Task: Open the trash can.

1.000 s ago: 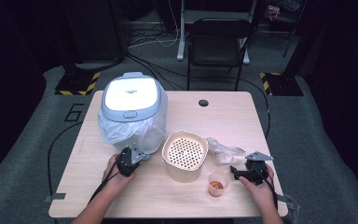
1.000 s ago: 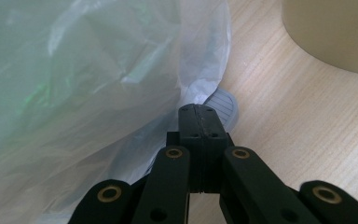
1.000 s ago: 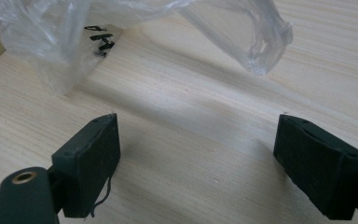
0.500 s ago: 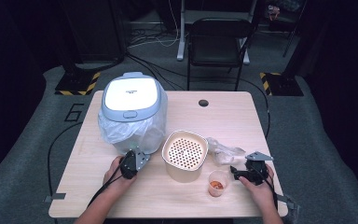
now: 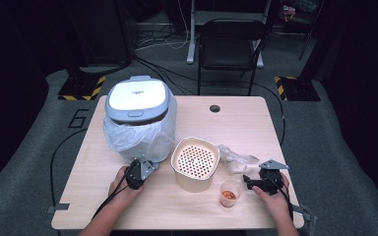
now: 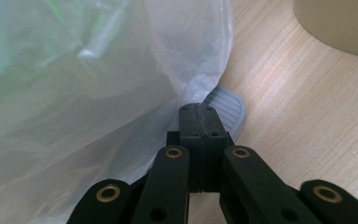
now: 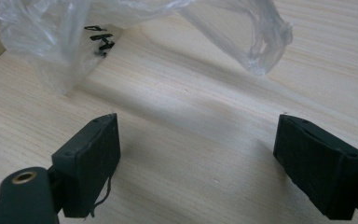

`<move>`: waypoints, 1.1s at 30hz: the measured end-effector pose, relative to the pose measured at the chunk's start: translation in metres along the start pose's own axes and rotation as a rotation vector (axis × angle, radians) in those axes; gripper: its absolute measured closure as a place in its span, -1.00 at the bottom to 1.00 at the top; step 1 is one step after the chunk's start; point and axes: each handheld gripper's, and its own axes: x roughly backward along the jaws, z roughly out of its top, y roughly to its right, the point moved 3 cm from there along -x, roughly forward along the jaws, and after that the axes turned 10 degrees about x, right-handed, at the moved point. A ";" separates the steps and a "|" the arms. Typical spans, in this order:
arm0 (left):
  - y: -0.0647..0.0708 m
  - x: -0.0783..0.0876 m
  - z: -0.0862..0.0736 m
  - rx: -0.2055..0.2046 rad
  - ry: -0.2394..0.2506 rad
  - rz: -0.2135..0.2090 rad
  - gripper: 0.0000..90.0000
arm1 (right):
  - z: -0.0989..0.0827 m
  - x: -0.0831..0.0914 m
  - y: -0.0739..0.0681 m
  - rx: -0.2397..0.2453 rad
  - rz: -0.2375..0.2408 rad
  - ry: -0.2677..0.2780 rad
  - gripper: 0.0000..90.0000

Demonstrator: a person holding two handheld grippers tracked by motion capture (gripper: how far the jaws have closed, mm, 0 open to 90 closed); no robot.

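At the near left of the pale wooden table point(image 5: 256, 123), the left gripper point(image 6: 199, 122) sat with jaws pressed together, pinching nothing, its tip at the grey ribbed pedal point(image 6: 230, 106) under the white bag-lined bin point(image 5: 139, 123); pressing squarely down would serve best — I judged; the right gripper point(image 7: 198, 154) gaped wide before a crumpled clear plastic bag point(image 7: 74, 28).

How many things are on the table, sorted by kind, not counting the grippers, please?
Bins with a plastic liner: 1, the lidded bin.
Perforated beige containers: 1, the container.
Small cups: 1, the cup holding something orange.
Loose clear plastic bags: 1, the bag.
Total: 4.
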 end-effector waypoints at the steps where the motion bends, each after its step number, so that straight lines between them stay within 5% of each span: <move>1: 0.000 -0.001 -0.001 -0.001 0.002 0.002 1.00 | 0.000 0.000 0.000 0.000 0.000 0.000 -0.68; 8: 0.005 -0.004 -0.006 -0.016 -0.003 0.018 1.00 | 0.000 0.000 0.000 0.000 0.000 0.000 -0.68; 19: 0.005 -0.004 -0.015 0.055 0.086 0.023 1.00 | 0.000 0.000 0.000 0.001 0.000 0.001 -0.68; 33: 0.007 -0.004 -0.016 0.042 0.088 0.039 1.00 | 0.002 0.006 -0.001 0.016 0.023 -0.007 -0.46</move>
